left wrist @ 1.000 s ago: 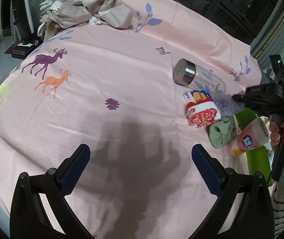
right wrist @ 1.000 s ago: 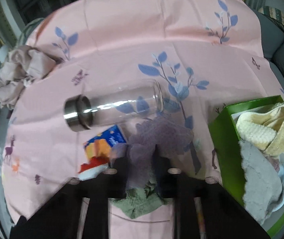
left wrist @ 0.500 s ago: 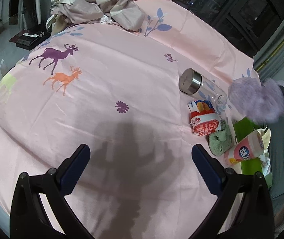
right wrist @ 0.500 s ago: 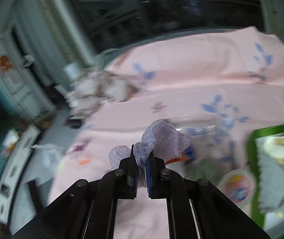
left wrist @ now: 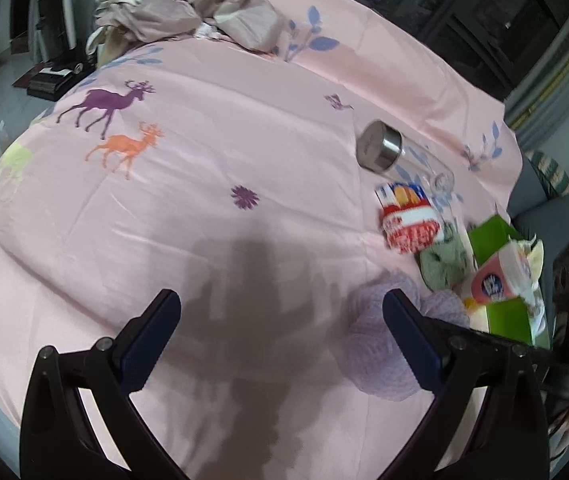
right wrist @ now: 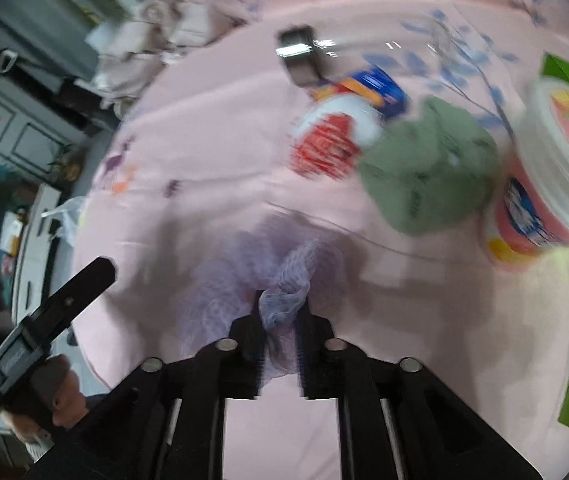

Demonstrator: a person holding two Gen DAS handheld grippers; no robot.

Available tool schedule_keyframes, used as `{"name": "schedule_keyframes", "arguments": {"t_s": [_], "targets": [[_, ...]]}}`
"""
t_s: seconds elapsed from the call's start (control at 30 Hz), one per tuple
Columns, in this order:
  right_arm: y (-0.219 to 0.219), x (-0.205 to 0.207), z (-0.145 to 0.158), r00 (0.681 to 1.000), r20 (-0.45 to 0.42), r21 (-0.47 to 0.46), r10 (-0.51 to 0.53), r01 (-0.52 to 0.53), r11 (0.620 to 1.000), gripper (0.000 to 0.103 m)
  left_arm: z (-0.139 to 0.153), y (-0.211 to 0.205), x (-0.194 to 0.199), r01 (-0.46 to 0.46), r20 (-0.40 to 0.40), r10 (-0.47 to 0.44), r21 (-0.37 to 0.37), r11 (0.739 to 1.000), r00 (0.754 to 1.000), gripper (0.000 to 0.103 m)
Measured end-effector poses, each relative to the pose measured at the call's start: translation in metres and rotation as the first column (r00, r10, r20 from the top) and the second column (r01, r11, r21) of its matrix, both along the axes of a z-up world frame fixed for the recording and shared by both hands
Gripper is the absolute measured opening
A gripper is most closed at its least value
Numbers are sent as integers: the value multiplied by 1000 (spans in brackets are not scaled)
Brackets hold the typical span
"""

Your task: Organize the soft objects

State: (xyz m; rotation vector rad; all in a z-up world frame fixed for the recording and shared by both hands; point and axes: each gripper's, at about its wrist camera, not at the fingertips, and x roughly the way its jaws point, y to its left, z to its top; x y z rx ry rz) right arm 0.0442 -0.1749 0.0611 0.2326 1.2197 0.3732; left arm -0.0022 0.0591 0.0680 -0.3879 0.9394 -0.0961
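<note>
While right gripper (right wrist: 281, 312) jaws open around one purple mesh puff (right wrist: 284, 276), left gripper (left wrist: 282, 322) spread — empty, one green box (left wrist: 496, 236).

Indoor light from above leaves a broad soft shadow (left wrist: 256, 312) on the pink sheet (left wrist: 212, 120) in the left wrist view, which is fairly sharp apart from the smeared right edge. The right wrist view is heavily motion-blurred, with streaked glare on the glass bottle (right wrist: 348, 46). Both fisheye pictures bend at dark, rounded corners.
</note>
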Motion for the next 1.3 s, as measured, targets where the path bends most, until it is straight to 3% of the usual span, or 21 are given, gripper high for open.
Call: {"name": "schedule_keyframes", "arguments": {"t_s": [0.03,0.1,0.13,0.27,0.33,0.63,0.73,0.93,1.07,1.17,1.3], "targets": [[-3,-1,2,1000,4,-21,-5,5,1000,44,-1,-4,-1,12,0,-12,6,1000,1000,98],[-10,-9,10,998,52,-35,-17,18,999,69,-3,-13,-2,43,-5,-43,18,999,999,94],[-13,-12,17,996,85,-35,-25,28,999,74,-4,-17,-3,56,-6,-56,17,998,998,92],[-19,-20,36,984,173,15,-51,49,999,74,-8,-40,-6,144,-12,-144,-5,990,990,84],[-16,-20,35,984,176,39,-35,28,999,74,-12,-51,-7,185,-24,-186,-29,982,982,75],[-4,-8,-10,1000,26,60,-12,11,998,74,-38,-86,-4,269,-104,-267,5,963,958,56],[1,-6,-23,1000,-10,84,8,-7,996,74,-41,-90,-4,264,-100,-261,15,965,960,55],[4,-5,-32,1000,1,101,23,-23,995,74,-42,-95,-1,266,-89,-262,43,963,961,41],[3,-4,-35,1000,4,113,21,-21,993,58,-43,-99,1,276,-84,-270,59,960,959,34],[2,-3,-35,1000,7,108,27,-27,994,39,-44,-101,3,276,-80,-272,52,960,959,30],[6,-6,-35,999,15,119,50,-52,992,28,-43,-107,0,292,-63,-287,74,954,956,27]]}}
